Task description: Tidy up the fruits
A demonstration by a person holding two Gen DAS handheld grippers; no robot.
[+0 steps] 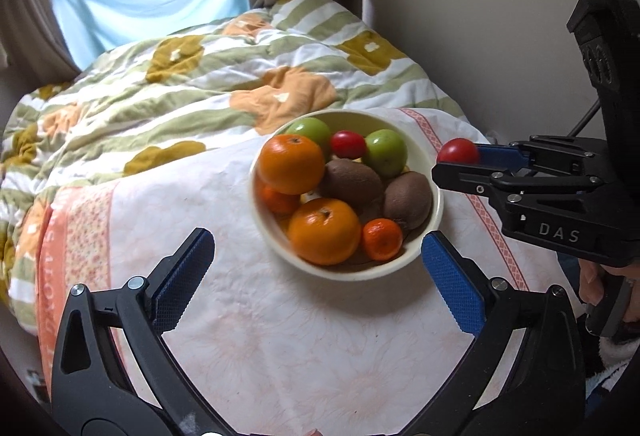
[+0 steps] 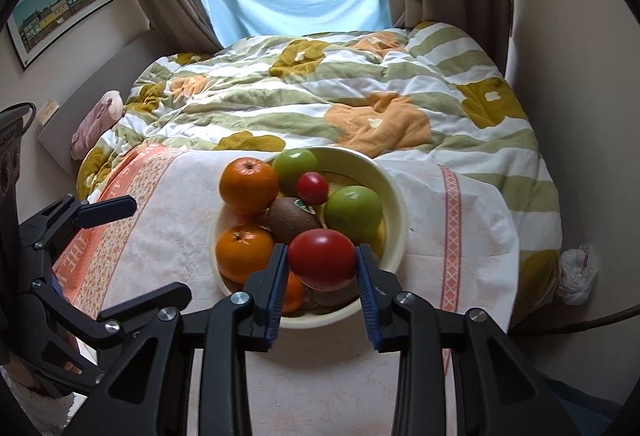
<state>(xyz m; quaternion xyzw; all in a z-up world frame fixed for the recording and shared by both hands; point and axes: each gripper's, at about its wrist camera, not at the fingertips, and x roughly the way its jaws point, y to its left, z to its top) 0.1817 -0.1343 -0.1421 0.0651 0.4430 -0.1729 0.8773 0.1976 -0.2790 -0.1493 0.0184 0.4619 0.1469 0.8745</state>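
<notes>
A bed with a floral striped quilt (image 2: 320,92) carries a pale patterned cloth (image 1: 280,336), and on it sits a cream bowl (image 1: 438,204) heaped with oranges, green apples and kiwis. The left gripper (image 1: 316,276) gapes wide, empty, before the bowl. The right gripper (image 2: 322,264) pinches a red tomato (image 2: 322,262), apparently above the bowl's rim.

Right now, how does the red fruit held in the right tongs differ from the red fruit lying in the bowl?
The held red fruit is clamped between the right tongs; the bowl's red fruit rests free among green apples. The held one sits near the bowl rim, the other deeper inside. Both are red, smooth and glossy.
</notes>
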